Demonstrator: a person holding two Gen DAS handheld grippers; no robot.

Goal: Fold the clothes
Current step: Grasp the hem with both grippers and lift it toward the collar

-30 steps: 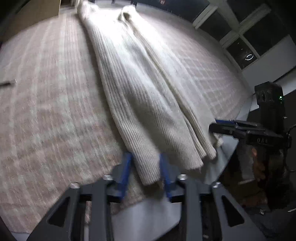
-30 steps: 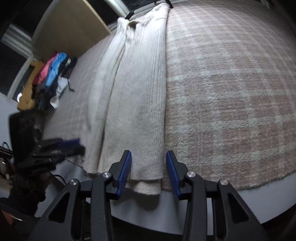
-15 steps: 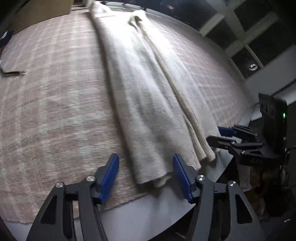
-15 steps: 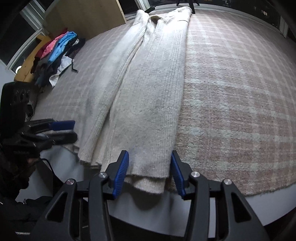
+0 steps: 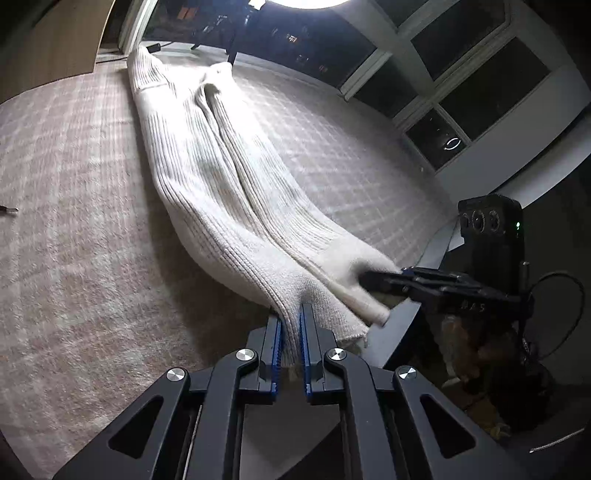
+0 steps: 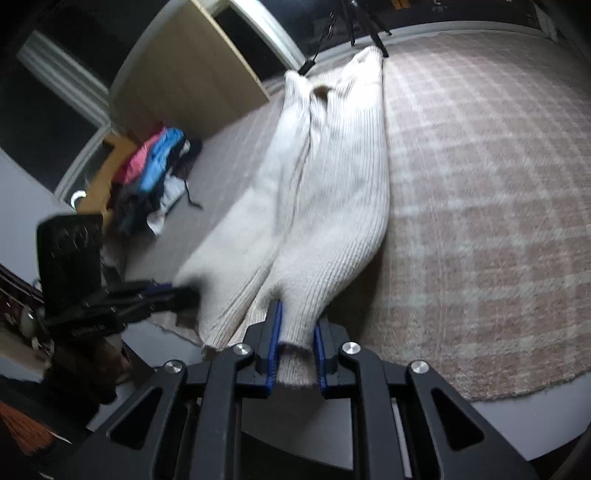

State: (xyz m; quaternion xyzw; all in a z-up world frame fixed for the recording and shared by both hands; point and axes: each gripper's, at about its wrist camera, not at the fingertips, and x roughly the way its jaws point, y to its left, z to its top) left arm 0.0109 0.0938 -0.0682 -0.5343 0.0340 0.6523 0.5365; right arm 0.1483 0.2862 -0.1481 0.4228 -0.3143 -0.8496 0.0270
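A long cream ribbed knit garment (image 5: pixel 221 177) lies folded lengthwise on a pink plaid cloth (image 5: pixel 74 221). Its near hem is raised off the cloth. My left gripper (image 5: pixel 290 317) is closing its jaws, and the blue pads pinch the left corner of that hem. My right gripper (image 6: pixel 297 317) is closing too, with the hem's right corner bunched between its pads. The knit garment (image 6: pixel 332 192) sags between the two grips. The right gripper (image 5: pixel 380 280) shows at the right of the left wrist view, and the left gripper (image 6: pixel 177 291) at the left of the right wrist view.
The plaid cloth covers a grey table (image 6: pixel 517 417) whose edge runs just under both grippers. A pile of coloured clothes (image 6: pixel 155 173) lies far left beside a wooden panel (image 6: pixel 184 81). Dark windows (image 5: pixel 443 92) stand to the right. Tripod legs (image 6: pixel 369 26) rise beyond the garment's far end.
Both grippers stood open over the flat hem half a second ago. Now they have closed on it and risen, lifting the near end off the cloth.
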